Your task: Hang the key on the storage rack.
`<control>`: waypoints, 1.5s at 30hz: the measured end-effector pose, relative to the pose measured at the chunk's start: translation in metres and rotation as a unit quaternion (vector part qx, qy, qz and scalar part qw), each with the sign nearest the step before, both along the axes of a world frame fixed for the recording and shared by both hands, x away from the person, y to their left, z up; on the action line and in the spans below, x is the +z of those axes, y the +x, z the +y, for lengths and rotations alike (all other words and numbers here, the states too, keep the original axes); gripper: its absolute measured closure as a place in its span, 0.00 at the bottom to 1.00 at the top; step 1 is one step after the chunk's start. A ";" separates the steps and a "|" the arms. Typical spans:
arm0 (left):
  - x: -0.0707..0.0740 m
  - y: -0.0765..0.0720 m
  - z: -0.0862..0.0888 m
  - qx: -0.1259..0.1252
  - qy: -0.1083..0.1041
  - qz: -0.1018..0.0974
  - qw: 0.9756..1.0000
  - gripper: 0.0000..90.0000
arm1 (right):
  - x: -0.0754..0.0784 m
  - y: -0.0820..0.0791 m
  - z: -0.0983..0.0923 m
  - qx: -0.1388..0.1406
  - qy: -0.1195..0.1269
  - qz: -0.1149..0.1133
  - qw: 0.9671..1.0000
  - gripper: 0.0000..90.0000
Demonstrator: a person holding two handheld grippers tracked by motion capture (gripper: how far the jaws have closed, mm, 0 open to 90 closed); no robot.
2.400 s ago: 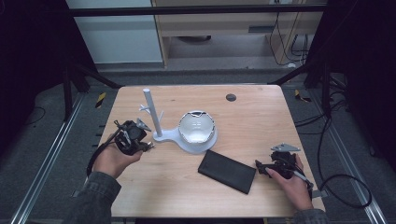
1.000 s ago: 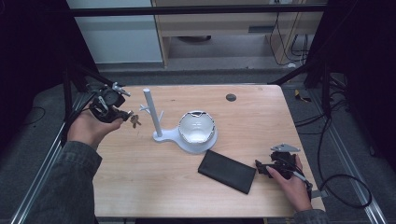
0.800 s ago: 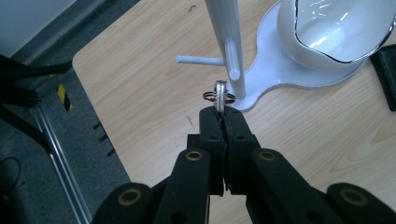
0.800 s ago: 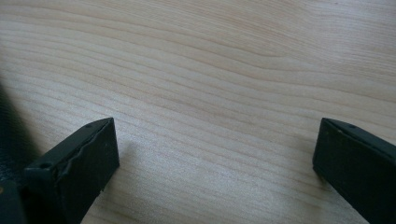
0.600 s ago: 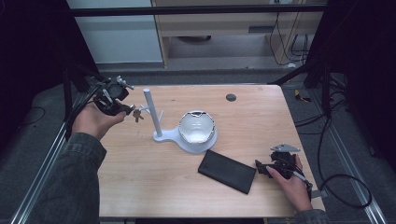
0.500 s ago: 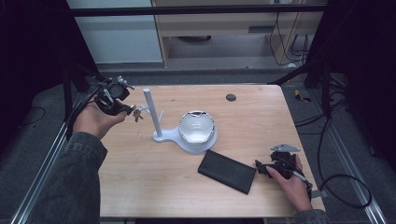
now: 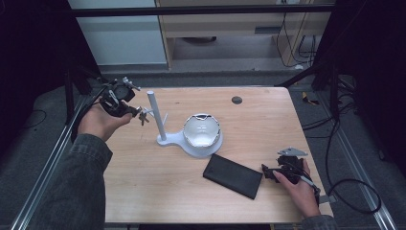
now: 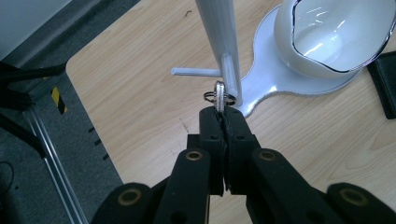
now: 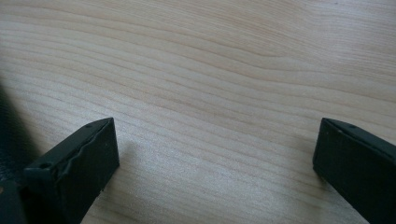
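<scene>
My left gripper (image 7: 137, 113) is held above the table's back left corner, shut on a metal key ring (image 7: 142, 116). In the left gripper view the key ring (image 8: 218, 93) sticks out of the closed jaws of the left gripper (image 8: 223, 122), just in front of the white stand's post (image 8: 219, 32) and beside its thin side peg (image 8: 194, 72). The stand (image 7: 155, 115) shares a white base with a white bowl (image 7: 202, 132). My right gripper (image 7: 268, 170) rests open on the wood at the front right, beside a black wallet (image 7: 233, 176). In its own view the right gripper (image 9: 215, 144) has bare table between its jaws.
The wooden table (image 7: 268, 120) has a small dark round spot (image 7: 236, 100) near its back edge. A metal rail (image 7: 57, 153) runs along the left side on the floor. The wallet's corner (image 8: 385, 79) lies beyond the stand's base.
My left gripper rose from the table's front left, carried the key ring to the back left, then edged right toward the stand's post. The right gripper stayed still.
</scene>
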State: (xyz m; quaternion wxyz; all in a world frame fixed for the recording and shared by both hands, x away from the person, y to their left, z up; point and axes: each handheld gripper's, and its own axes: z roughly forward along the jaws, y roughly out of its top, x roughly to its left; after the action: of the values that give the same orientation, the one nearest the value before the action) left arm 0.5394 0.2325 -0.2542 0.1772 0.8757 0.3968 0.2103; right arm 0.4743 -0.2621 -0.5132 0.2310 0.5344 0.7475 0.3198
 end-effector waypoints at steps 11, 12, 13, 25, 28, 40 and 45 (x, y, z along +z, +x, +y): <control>-0.003 0.005 -0.005 0.000 0.001 0.002 1.000 0.98 | 0.000 0.000 0.000 0.000 0.000 0.000 1.000 0.01; -0.004 0.005 -0.005 0.000 0.002 0.002 1.000 0.98 | 0.000 0.000 0.000 0.000 0.000 0.000 1.000 0.01; -0.004 0.006 -0.005 0.000 0.002 0.002 1.000 0.98 | 0.000 0.000 0.000 0.000 0.000 0.000 1.000 0.01; -0.004 -0.008 0.003 0.005 -0.020 -0.045 0.999 0.75 | 0.000 0.000 0.000 0.000 0.000 0.000 1.000 0.01; -0.006 -0.027 0.007 0.002 -0.022 -0.068 0.997 0.68 | 0.000 0.000 0.000 0.000 0.000 0.001 1.000 0.01; -0.051 -0.074 -0.013 -0.034 -0.063 -0.084 0.994 0.27 | 0.000 0.000 0.000 0.000 0.003 0.002 1.000 0.01; -0.084 -0.079 -0.032 -0.065 -0.074 -0.078 0.992 0.16 | 0.000 0.000 0.000 0.000 0.003 0.002 1.000 0.01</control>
State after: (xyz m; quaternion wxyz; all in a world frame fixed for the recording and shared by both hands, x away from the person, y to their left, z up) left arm 0.4604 0.2004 -0.3381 0.2853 0.8651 0.3385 0.2357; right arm 0.4740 -0.2620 -0.5127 0.2284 0.5357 0.7469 0.3208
